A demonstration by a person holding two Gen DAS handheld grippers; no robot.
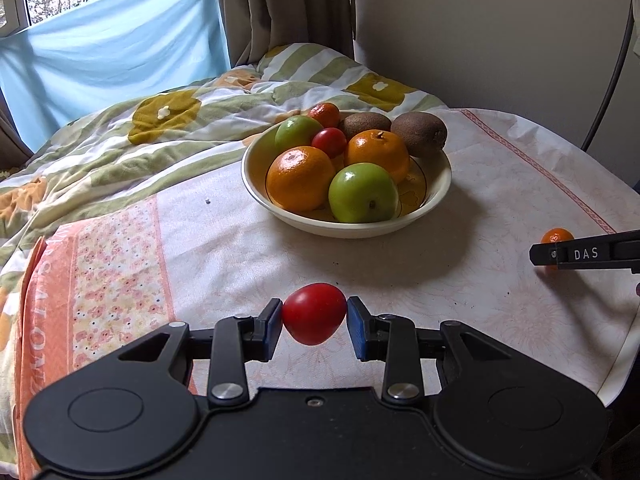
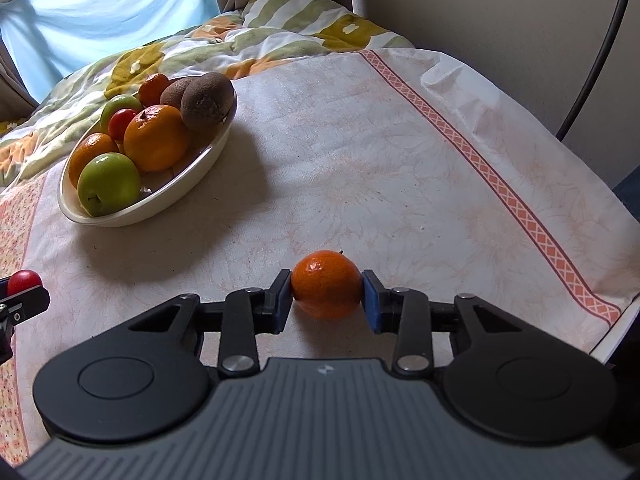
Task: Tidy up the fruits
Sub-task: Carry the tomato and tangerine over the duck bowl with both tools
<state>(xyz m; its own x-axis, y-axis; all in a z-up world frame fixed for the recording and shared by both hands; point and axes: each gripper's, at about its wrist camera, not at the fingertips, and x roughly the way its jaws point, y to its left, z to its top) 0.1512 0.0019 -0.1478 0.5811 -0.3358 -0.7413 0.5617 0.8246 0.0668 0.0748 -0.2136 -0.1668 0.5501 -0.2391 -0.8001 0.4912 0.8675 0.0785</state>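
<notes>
So the left gripper (image 1: 314, 322) has its blue pads (image 1: 273, 326) pinched on a red tomato (image 1: 314, 313). It's egg-shaped, and its long axis runs tilted, fat end up-left, narrower end down toward the gripper body. It sits near the front edge of the table (image 1: 440, 264), and I can't really tell if it's touching the cloth or lifted a bit.

The right gripper (image 2: 327, 294) is clamped on a small mandarin (image 2: 326, 283), pads on its left and right sides. It's basically round, so no real long axis, and its dimpled stem end faces up. It's close to the front edge, over toward the right side, and seems to rest on the cloth.

Both grippers are held low and about level, pointing toward the far edge of the table.

The cream bowl (image 1: 280, 208) sits farther back, left of centre, holding two oranges (image 1: 301, 178), two green apples (image 1: 363, 193), two kiwis (image 1: 419, 134), a small tomato (image 1: 329, 142) and another mandarin (image 1: 325, 114). A flowery quilt (image 1: 132, 136) bunches up past the table's far left edge.
</notes>
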